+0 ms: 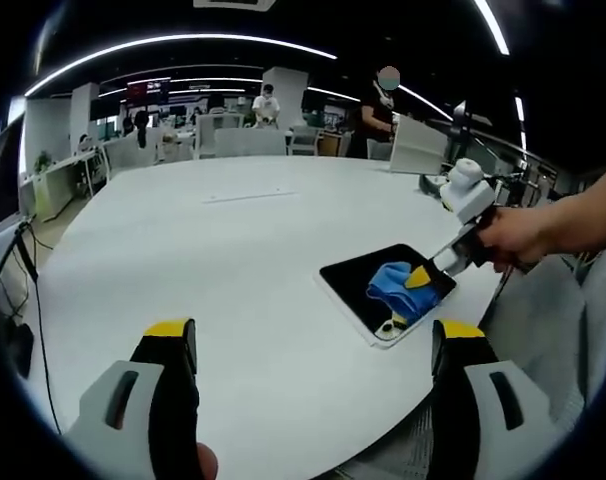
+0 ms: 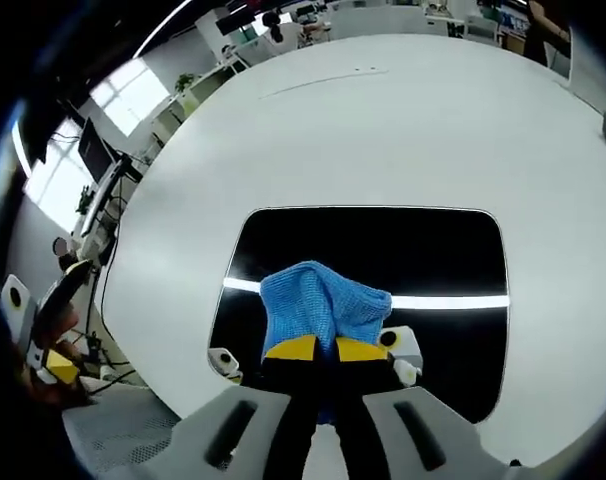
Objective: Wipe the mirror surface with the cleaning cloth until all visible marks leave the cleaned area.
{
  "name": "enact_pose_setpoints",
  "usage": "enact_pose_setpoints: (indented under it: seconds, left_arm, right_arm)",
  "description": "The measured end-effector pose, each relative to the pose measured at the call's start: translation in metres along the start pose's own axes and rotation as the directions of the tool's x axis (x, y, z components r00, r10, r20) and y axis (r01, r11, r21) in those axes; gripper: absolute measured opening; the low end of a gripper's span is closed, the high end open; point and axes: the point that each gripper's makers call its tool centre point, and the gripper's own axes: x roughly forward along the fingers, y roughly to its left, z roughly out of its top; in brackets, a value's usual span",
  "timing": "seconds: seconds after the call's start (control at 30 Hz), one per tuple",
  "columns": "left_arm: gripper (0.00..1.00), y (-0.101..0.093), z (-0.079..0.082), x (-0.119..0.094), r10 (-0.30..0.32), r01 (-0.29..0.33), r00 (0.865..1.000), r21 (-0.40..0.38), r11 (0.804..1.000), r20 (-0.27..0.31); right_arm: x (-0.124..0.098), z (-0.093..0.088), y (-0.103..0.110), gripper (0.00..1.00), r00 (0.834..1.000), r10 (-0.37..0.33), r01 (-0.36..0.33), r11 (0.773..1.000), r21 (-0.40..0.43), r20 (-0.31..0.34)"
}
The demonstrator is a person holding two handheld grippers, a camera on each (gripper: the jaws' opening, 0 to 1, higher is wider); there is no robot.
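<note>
A large round white table (image 1: 233,260) takes up most of the room's foreground; beyond it lies an open office with white desks (image 1: 73,170), chairs and partitions; a white pillar (image 1: 285,95) rises at the back; long curved light strips (image 1: 173,42) run across the dark ceiling; a dark screen (image 1: 148,90) hangs on the far wall; in the right gripper view bright windows (image 2: 133,95) stand at the left behind a desk with monitors (image 2: 93,150); cables (image 1: 28,290) hang off the table's left edge.

We see a glossy dark mirror (image 2: 433,250) reflecting a light strip, a soft knitted blue cloth (image 2: 318,300), and a smooth matt white table (image 1: 233,260).
</note>
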Motion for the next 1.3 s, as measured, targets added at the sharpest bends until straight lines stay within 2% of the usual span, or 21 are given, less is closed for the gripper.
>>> enact_pose_setpoints:
  seconds: [0.3, 0.83, 0.97, 1.03, 1.3]
  left_arm:
    - [0.96, -0.001, -0.002, 0.004, -0.004, 0.004, 1.0, 0.001, 1.0, -0.007]
    - [0.96, 0.001, -0.009, 0.006, 0.003, -0.004, 1.0, -0.001, 1.0, -0.027]
    - [0.97, -0.002, -0.009, 0.008, -0.016, 0.016, 0.999, -0.011, 1.0, -0.031]
    - [0.98, -0.005, -0.006, 0.007, -0.023, 0.024, 0.999, 0.011, 1.0, -0.026]
    - [0.98, -0.001, -0.012, 0.0, 0.002, -0.002, 1.0, -0.005, 1.0, -0.031]
  right_arm:
    - [0.008, 0.017, -0.005, 0.0, 1.0, -0.025, 0.025, 0.999, -0.039, 0.006]
    - [0.02, 0.044, -0.013, 0.0, 0.999, -0.04, 0.04, 0.998, -0.048, 0.002]
    - [0.022, 0.05, -0.014, 0.0, 0.999, -0.05, 0.05, 0.996, -0.069, 0.0]
    - [0.024, 0.055, -0.015, 0.0, 0.999, -0.054, 0.054, 0.996, -0.071, 0.002]
    - [0.029, 0.065, -0.017, 0.0, 0.999, -0.053, 0.053, 0.995, -0.087, 0.006]
